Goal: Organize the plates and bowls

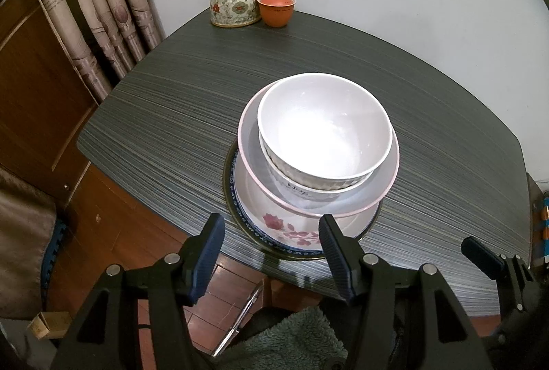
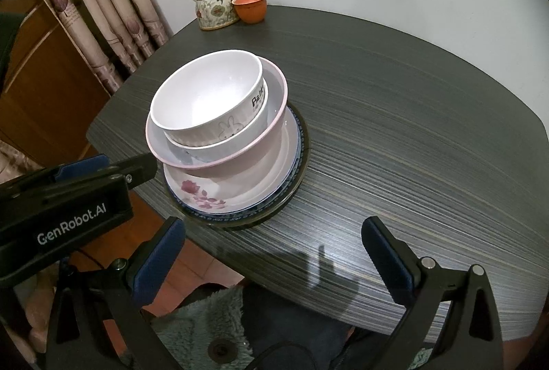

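Near the table's front edge stands one stack. A white bowl (image 1: 326, 126) (image 2: 206, 95) with a rabbit print is on top, nested in another white bowl. Both sit in a pink-rimmed bowl (image 1: 384, 185) (image 2: 274, 95), which rests on a floral plate (image 1: 284, 226) (image 2: 240, 185) and a blue-patterned plate (image 1: 236, 215) (image 2: 295, 171). My left gripper (image 1: 272, 246) is open, just short of the stack's near rim, holding nothing. My right gripper (image 2: 274, 253) is open and empty over the table's edge, right of the stack.
The dark striped table (image 1: 171, 116) (image 2: 411, 130) carries a floral teapot (image 1: 235, 1) (image 2: 214, 4) and an orange lidded cup (image 1: 276, 8) (image 2: 249, 6) at its far corner by the wall. Curtains (image 1: 99, 10) hang at the left. A grey fleece garment (image 1: 291, 342) (image 2: 206, 318) lies below.
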### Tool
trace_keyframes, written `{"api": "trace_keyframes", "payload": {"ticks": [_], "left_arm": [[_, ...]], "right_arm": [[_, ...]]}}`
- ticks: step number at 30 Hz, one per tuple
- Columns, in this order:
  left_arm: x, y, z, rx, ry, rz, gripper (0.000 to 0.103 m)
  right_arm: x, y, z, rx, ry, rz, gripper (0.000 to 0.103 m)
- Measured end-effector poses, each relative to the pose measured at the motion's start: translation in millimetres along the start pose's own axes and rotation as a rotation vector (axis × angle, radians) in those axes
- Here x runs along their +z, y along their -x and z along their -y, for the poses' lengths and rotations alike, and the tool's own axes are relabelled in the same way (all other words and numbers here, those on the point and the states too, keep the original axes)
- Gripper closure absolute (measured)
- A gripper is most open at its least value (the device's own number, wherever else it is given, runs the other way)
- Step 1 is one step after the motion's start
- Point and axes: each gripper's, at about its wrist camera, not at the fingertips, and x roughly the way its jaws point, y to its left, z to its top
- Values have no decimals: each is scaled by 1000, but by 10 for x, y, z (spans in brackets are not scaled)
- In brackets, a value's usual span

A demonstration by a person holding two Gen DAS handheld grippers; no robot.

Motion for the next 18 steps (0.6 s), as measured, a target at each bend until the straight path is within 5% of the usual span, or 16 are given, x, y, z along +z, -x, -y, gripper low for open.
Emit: {"api": "trace_keyframes", "payload": {"ticks": [18], "left_arm": [[0, 15, -14, -35, -19, 5, 45]], "right_arm": [[-20, -49, -27, 2, -3, -13, 2]]}}
